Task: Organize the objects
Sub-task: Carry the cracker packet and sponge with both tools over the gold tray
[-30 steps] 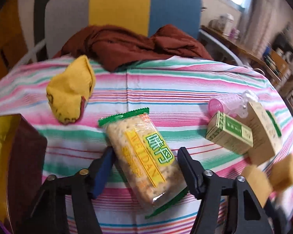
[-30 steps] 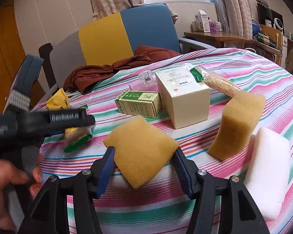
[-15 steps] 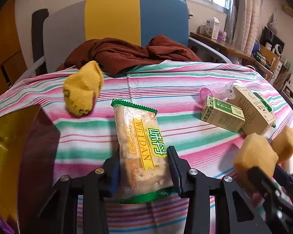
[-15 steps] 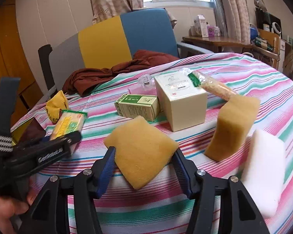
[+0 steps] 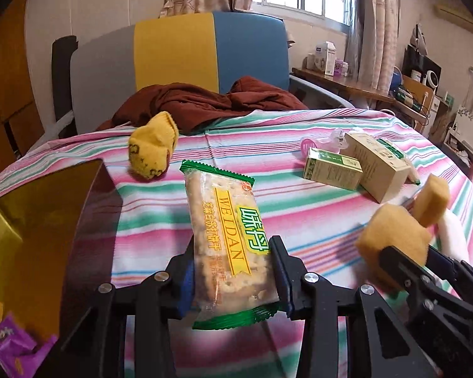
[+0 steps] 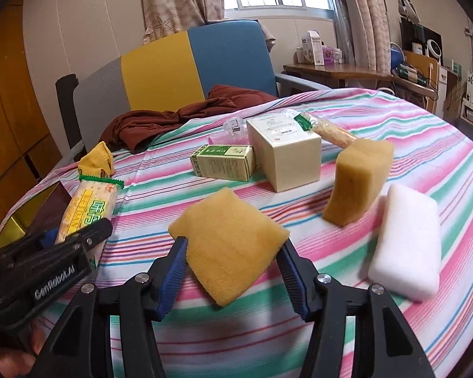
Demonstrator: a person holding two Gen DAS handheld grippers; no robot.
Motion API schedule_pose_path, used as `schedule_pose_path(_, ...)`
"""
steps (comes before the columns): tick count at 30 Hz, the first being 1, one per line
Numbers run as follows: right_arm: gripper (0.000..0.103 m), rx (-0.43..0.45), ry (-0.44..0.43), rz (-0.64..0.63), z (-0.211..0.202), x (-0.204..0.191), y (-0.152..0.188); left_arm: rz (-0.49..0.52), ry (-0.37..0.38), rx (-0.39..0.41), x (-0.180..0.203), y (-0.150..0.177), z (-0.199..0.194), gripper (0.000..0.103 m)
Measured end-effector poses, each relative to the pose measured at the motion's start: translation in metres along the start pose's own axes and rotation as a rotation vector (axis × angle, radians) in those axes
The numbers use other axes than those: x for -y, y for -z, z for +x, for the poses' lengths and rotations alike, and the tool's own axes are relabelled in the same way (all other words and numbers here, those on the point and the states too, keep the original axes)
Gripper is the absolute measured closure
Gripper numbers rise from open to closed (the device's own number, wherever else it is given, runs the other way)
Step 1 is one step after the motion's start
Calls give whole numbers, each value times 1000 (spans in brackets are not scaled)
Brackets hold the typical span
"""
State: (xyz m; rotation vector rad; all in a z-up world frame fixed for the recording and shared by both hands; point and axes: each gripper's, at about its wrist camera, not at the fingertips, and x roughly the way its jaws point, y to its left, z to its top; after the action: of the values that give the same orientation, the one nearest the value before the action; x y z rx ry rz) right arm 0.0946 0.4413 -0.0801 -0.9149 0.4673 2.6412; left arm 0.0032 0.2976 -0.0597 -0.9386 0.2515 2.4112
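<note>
My left gripper [image 5: 233, 271] is shut on a green-edged cracker packet [image 5: 227, 236] and holds it above the striped tablecloth [image 5: 299, 145]; the packet also shows in the right wrist view [image 6: 88, 211]. My right gripper [image 6: 233, 271] is shut on a yellow sponge [image 6: 230, 245], also seen in the left wrist view [image 5: 394, 245], lifted off the cloth. A dark box with a gold lining [image 5: 31, 252] stands open at the left, a purple packet [image 5: 12, 349] inside it.
On the cloth lie a yellow sock [image 5: 153, 145], a green carton [image 6: 224, 162], a cream box [image 6: 283, 154], a second sponge [image 6: 356, 182], a white foam block [image 6: 406, 242] and another cracker packet [image 6: 328, 130]. A brown garment [image 5: 205, 100] lies on the chair behind.
My left gripper closed on the cracker packet and lifted it, tilting upward. My right gripper kept its hold on the sponge and barely moved.
</note>
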Motion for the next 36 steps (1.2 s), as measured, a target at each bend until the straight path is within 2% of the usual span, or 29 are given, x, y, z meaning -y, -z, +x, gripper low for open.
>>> schedule_pose_path(4, 45, -22, -25, 48, -4, -4, 1, -20, 15, -8, -7, 8, -11, 61)
schedule_pose_path(8, 45, -40, -57, 88, -11, -12, 4, -24, 75, -19, -10, 17, -26, 61)
schedule_pose_path(16, 46, -34, -105, 65, -27, -44, -4, -44, 145, 12, -29, 14, -67, 61)
schedule_pose_path(19, 46, -31, -133, 42, -32, -61, -9, -53, 136, 5, -46, 13, -75, 61)
schedule_pose_path(28, 46, -61, -266, -70, -35, -138, -15, -180, 113, -30, -127, 18, -95, 61)
schedule_pose_path(36, 46, -126, -358, -194, -27, -206, -6, -246, 47, -79, -187, 27, -94, 61)
